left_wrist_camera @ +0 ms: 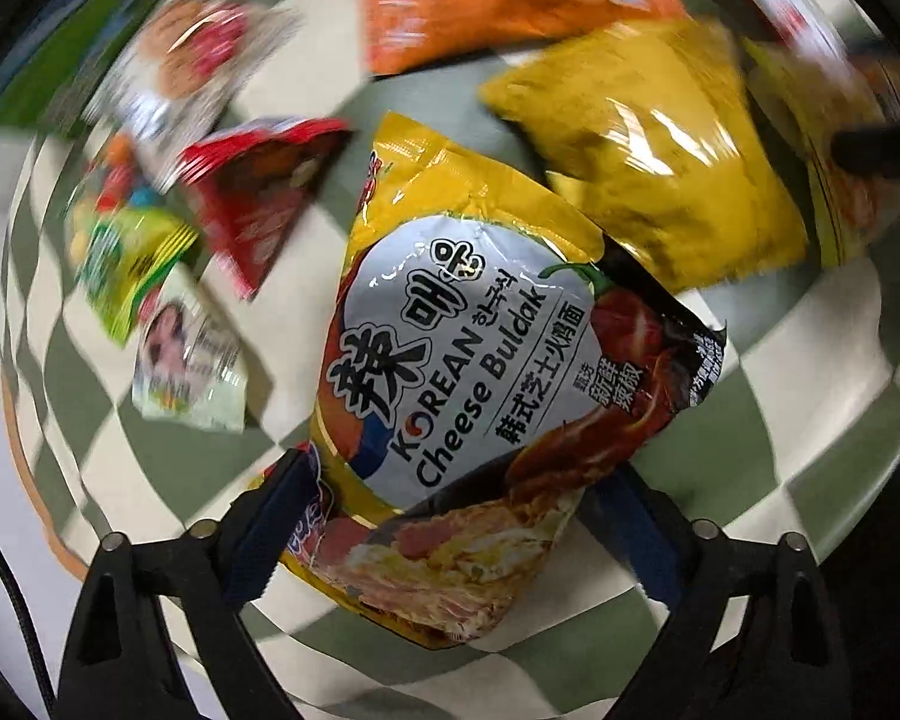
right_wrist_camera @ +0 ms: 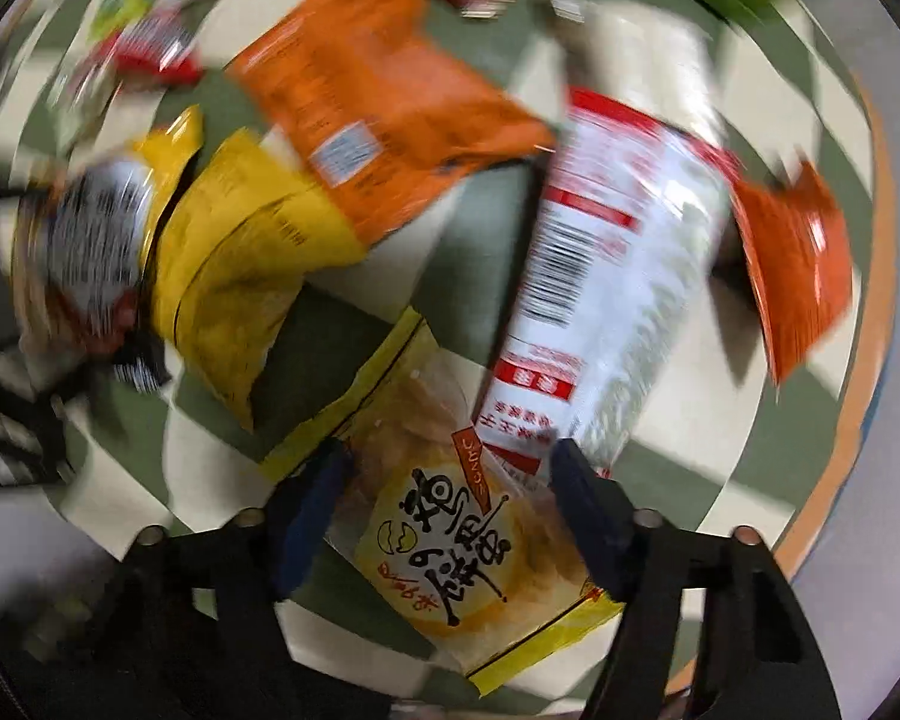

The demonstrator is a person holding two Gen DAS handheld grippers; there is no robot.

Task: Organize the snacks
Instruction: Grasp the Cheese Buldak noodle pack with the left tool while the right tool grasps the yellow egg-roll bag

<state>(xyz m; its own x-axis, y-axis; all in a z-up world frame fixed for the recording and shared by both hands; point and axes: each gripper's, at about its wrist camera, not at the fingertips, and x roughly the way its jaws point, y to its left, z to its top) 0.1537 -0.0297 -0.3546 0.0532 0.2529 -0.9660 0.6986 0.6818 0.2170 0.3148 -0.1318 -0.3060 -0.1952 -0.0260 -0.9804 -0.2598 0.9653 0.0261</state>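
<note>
Both tongs down over their packets, about to pinch.

My left tongs straddle the lower end of the Cheese Buldak noodle packet, which lies flat on the checkered bench; the jaws stand partly open, and I can't tell whether the pads have bitten. My right tongs straddle the yellow cracker packet, just beside the white-and-red bag, and are likewise part-open, with contact unclear through the blur. I'd squeeze gently on the crimped edges, not the puffy middle, keep the right pad clear of the white-and-red bag, and lift straight up so that the neighbouring packets stay put.
</note>
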